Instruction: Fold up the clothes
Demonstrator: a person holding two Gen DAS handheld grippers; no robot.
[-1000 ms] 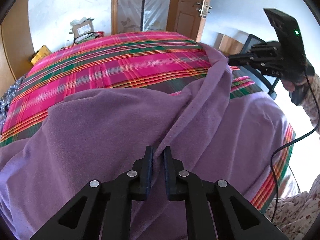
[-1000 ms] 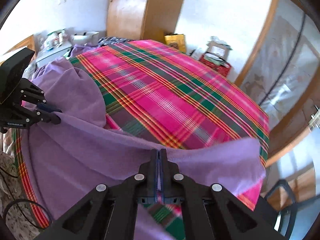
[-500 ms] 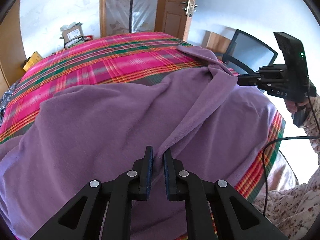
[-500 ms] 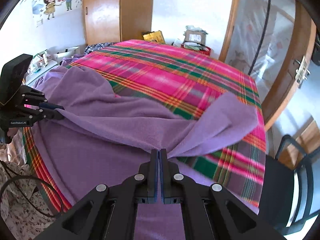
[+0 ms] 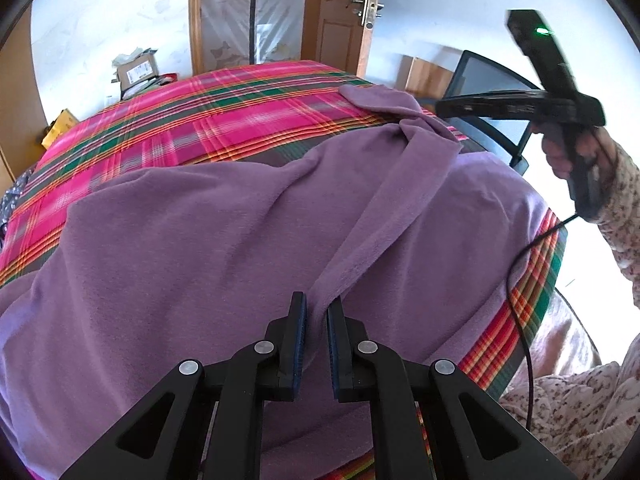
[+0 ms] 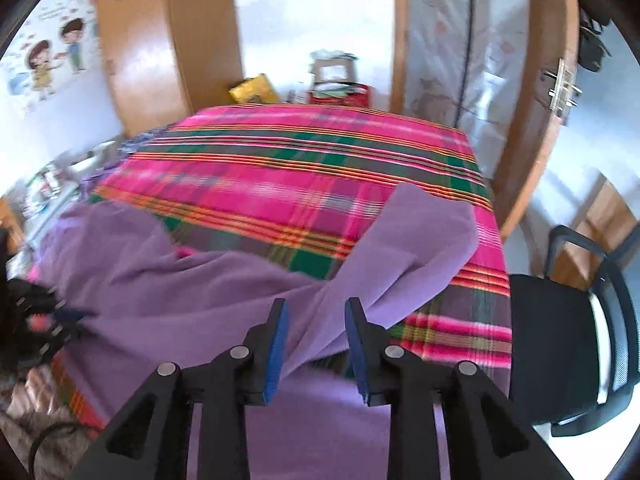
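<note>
Left tool (image 5: 316, 312) pinches a fold of purple garment (image 5: 200, 240) on the plaid bed (image 5: 240, 112). Right tool (image 6: 316, 312) has just been opening; its pads stand apart, cloth loose between.

No text, label, brand or number is legible in either view.

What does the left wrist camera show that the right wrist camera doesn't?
Only the left wrist view shows the left gripper pinching a fold of the purple garment, plus the person's hand holding the right gripper above the bed. Only the right wrist view shows the right gripper's jaws apart, just opened, fabric loose between them, the black chair and the cartoon wall sticker. Both show the garment, the plaid bedspread and the wooden door.
</note>
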